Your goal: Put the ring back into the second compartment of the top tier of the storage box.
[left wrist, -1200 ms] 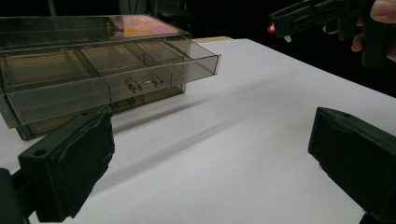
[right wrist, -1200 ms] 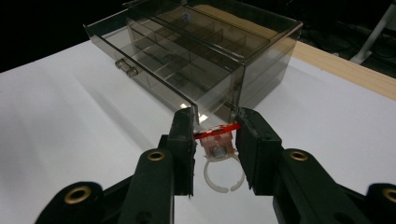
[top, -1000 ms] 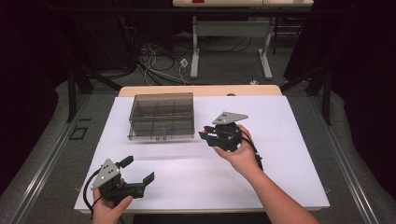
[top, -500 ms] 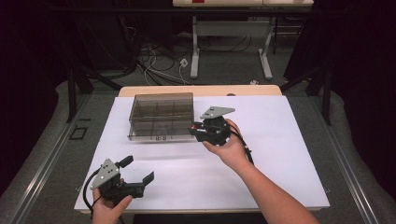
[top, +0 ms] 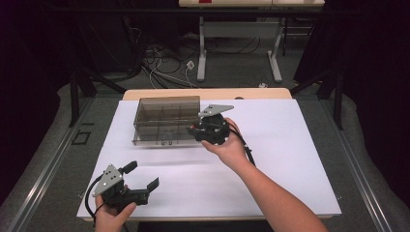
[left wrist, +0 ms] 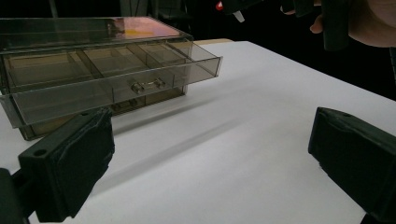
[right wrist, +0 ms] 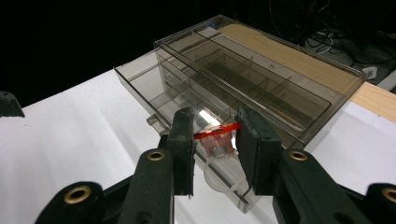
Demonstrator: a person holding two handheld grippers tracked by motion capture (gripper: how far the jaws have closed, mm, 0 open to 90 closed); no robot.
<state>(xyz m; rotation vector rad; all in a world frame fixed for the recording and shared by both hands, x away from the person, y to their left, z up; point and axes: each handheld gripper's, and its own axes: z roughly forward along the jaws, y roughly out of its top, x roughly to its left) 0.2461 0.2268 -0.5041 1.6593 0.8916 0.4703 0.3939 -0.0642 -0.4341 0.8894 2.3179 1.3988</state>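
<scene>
High view: smoked clear drawer box [top: 167, 121] is sitting toward the far left of the white surface [top: 290, 145], its drawer pulled out toward the person; right tool [top: 205, 130] is hovering at the box's right front corner, carried by the right hand [top: 227, 145]; left tool [top: 138, 181] is resting low at the near edge, well apart from the box, its jaws standing wide with nothing between them.

Left gripper view: left tool [left wrist: 210, 154] is looking level across the bare surface [left wrist: 243, 140]; the drawer box [left wrist: 93, 70] is showing its open drawer, divided into compartments, with a small metal pull at the front; the compartments are looking empty from here.

Right gripper view: right tool [right wrist: 215, 140] is clamping a small clear piece with a red strip [right wrist: 217, 140] between its jaws, a clear ring hanging beneath it; what the piece is I cannot tell; it is hanging just above the open drawer's [right wrist: 154, 93] near corner.

Risks, as judged: the grip is catching the piece by its upper part only, so it could be twisting or slipping out on the way; releasing over a divider or the drawer's front wall would be tipping it outside; pressing down on the extended drawer could be tilting the light box, since the left tool is not steadying it.
</scene>
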